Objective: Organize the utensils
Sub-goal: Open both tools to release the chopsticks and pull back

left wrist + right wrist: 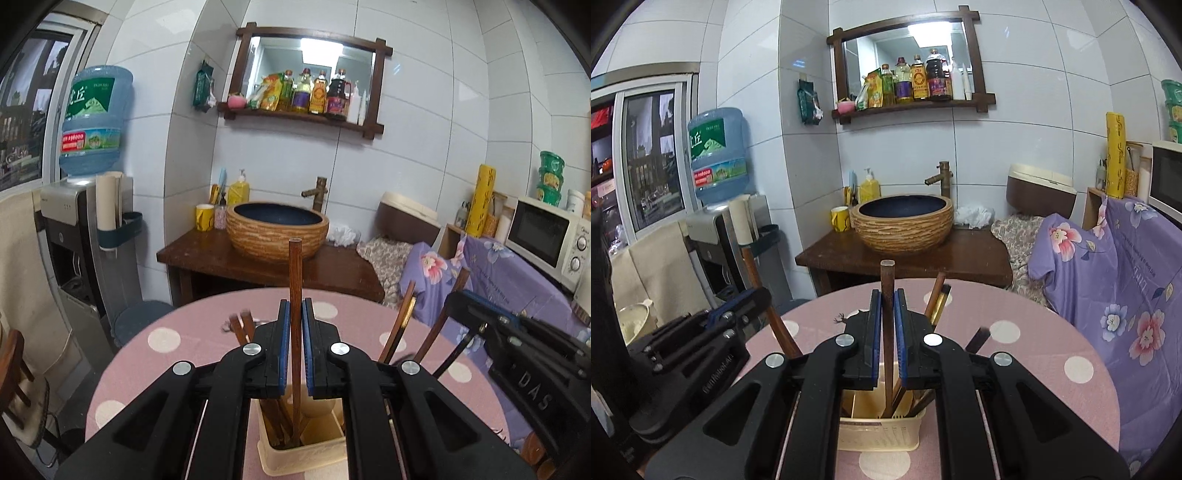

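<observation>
At the far left a water dispenser (pixel 88 206) stands against the tiled wall, well apart from the work. Nearer, on the round pink dotted surface (pixel 177 332), the left tongs (pixel 295 314) are clenched on a single brown chopstick (pixel 295 280), the blue pads pressing its shaft from both sides. It stands nearly upright, its lower end down inside the cream utensil holder (pixel 306 450) directly beneath, so the hold looks meant to steer it straight into a compartment rather than let it tip. Other brown sticks and what seems a pale wooden spoon already lean in that holder, so the sorting looks well along. Behind it, in the middle distance, a woven basin (pixel 277 230) sits on a dark wooden stand. To the right, the right tongs (pixel 886 314) are likewise clenched on a second brown chopstick (pixel 887 295), also upright, with its foot lost among the sticks in the same holder (pixel 879 432); whether it touches the bottom cannot be told. Both tongs crowd the one holder side by side, so the likely snag is one body nudging the other or a neighbouring stick on letting go. At the far right a purple floral cloth (pixel 1126 277) drapes the furniture, with a microwave (pixel 546 236) above it.
</observation>
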### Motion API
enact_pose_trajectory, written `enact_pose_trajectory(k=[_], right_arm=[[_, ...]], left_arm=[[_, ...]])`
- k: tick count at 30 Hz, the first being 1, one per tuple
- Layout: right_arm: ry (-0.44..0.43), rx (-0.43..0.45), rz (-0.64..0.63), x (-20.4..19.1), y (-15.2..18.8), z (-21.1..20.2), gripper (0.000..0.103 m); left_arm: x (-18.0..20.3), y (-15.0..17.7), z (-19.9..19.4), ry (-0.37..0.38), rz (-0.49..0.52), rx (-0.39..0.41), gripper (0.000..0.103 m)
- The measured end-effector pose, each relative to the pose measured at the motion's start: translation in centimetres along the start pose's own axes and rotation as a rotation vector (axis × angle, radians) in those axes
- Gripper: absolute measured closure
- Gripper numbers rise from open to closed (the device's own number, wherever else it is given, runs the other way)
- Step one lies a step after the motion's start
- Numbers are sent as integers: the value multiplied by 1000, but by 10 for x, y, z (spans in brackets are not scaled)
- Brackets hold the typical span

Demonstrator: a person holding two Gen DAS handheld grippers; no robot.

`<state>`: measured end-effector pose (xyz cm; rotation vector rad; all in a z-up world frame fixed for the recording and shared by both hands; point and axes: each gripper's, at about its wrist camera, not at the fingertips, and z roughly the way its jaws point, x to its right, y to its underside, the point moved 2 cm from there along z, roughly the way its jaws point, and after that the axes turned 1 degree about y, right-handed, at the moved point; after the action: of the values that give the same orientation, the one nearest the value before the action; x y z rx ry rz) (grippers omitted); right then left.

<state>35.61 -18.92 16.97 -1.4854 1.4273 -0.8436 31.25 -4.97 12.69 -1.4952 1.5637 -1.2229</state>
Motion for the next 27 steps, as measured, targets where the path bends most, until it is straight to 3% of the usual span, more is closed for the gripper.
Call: enact_pose_trajectory(k=[10, 18, 19, 21, 22, 23, 25, 27], right_arm=[[2, -48, 5, 7, 27, 15, 95], [7, 3, -27, 7, 33, 7, 94], [9, 10, -32, 7, 33, 5, 89], [16, 45, -45, 6, 35, -6, 68], [11, 78, -48, 6, 37, -15, 54], [6, 100, -53, 5, 38, -22, 52], [6, 133, -66, 4, 42, -37, 49], [21, 170, -54, 7, 53, -53, 29]], left_arm=[[-10, 28, 14, -12, -2, -53, 95], [-11, 31, 6, 1, 16, -35, 94], [-11, 32, 5, 5, 16, -34, 90], [-13, 34, -4, 7, 10, -20, 67], [-15, 35, -10, 9, 2, -1, 49], [-17, 36, -18, 11, -8, 26, 40], [-21, 39, -35, 11, -19, 75, 32], [-24, 47, -53, 13, -20, 112, 23]])
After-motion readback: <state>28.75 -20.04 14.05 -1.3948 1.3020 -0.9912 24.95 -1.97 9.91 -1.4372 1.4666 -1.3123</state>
